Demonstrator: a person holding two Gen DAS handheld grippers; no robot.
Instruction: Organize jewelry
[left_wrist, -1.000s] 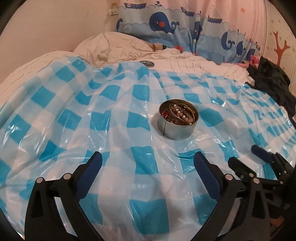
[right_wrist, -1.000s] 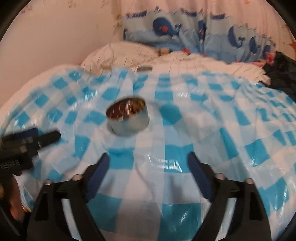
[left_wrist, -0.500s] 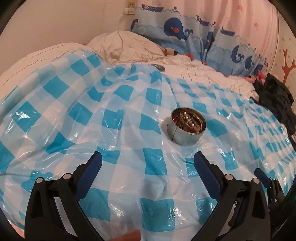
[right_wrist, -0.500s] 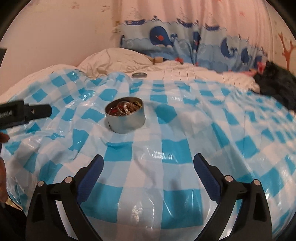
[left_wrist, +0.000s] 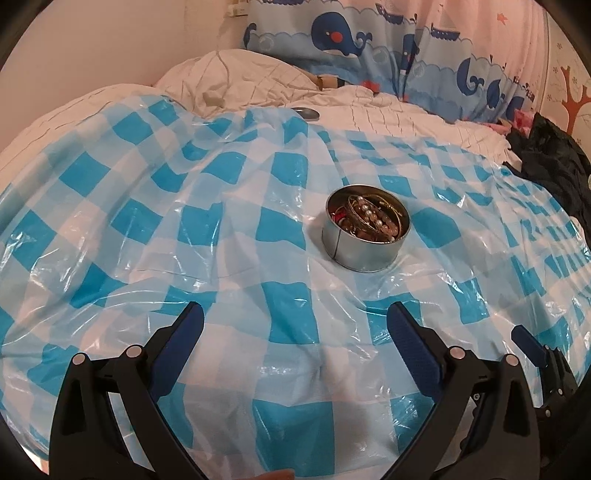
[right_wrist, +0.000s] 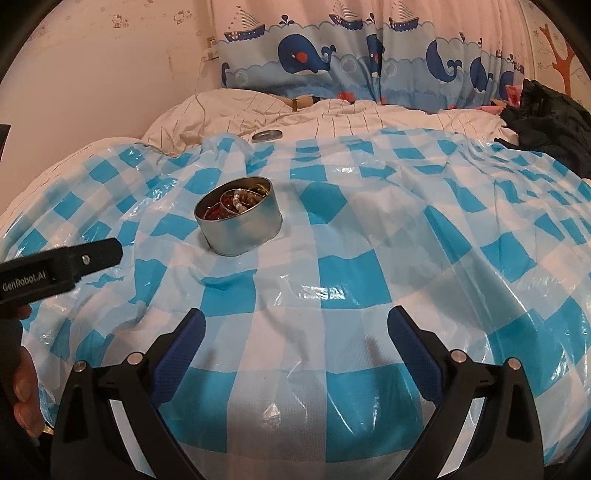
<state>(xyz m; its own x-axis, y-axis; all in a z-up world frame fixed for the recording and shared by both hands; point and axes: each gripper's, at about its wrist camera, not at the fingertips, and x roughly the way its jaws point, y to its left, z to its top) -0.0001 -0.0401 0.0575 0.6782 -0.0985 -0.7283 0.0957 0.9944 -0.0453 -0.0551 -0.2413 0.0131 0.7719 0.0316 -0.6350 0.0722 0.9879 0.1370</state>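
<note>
Jewelry sits heaped inside a round metal tin, and nothing of it shows loose on the blue-and-white checked plastic sheet spread over the bed. At the left, the left gripper hangs low over the sheet with its 2 blue-padded fingers spread wide and empty, short of the tin, which stands ahead and a little to its right. The tin rests upright in a shallow dip of the soft sheet, its mouth uncovered, so pearl beads and gold-toned bangles can be seen tangled on top. Well behind it, near the sheet's far edge on the white quilt, lies a flat round lid, apparently the tin's own, kept clear of the working patch. Further right, the right gripper is likewise gaping with nothing between its pads, the tin lying ahead to its left. Such a scene fits either pieces waiting to be taken out and sorted, or pieces already gathered in with only the lid left off.
</note>
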